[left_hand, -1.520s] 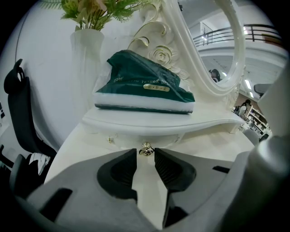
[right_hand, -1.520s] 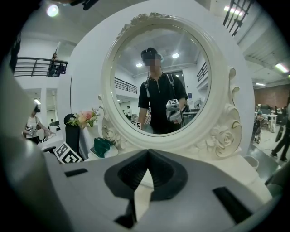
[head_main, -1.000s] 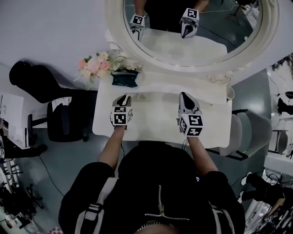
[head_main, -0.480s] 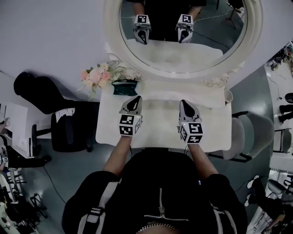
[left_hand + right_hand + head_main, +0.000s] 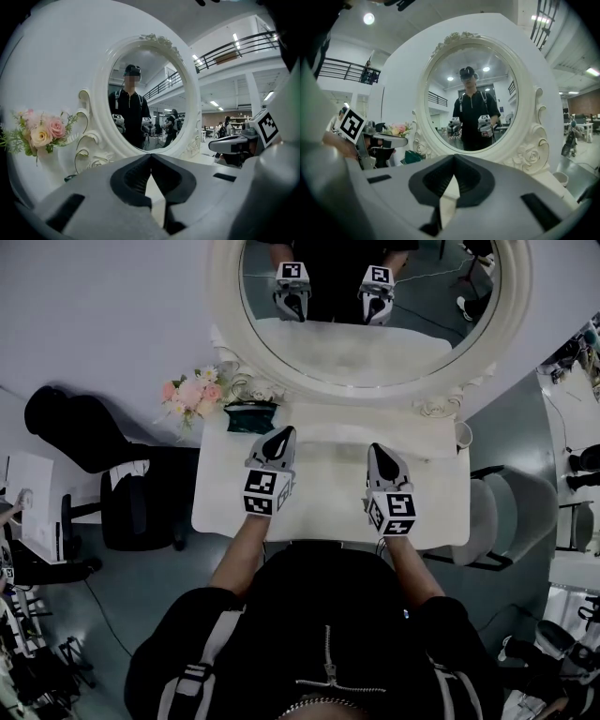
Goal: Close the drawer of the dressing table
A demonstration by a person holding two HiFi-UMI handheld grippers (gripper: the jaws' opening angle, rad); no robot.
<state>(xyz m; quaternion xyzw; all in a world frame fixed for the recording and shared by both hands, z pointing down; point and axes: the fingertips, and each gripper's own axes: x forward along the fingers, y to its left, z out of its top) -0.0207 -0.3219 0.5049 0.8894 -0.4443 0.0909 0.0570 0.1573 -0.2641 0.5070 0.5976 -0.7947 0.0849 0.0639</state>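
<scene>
The white dressing table point(image 5: 328, 479) stands below me with its big oval mirror point(image 5: 366, 334) behind it. No drawer shows in any view; my body and arms hide the table's front. My left gripper point(image 5: 280, 438) hovers over the left half of the tabletop, shut and holding nothing; its jaws meet tip to tip point(image 5: 150, 157). My right gripper point(image 5: 379, 451) hangs over the right half, also shut and holding nothing point(image 5: 453, 159). Both point toward the mirror point(image 5: 145, 103), which reflects them.
A bunch of pink flowers point(image 5: 192, 390) and a dark green pot point(image 5: 248, 418) sit at the table's back left corner, a white cup point(image 5: 463, 434) at the back right. A black chair point(image 5: 141, 498) stands left of the table, a pale chair point(image 5: 502, 512) right.
My left gripper has risen and moved inward toward the mirror. The right gripper has stayed nearly where it was.
</scene>
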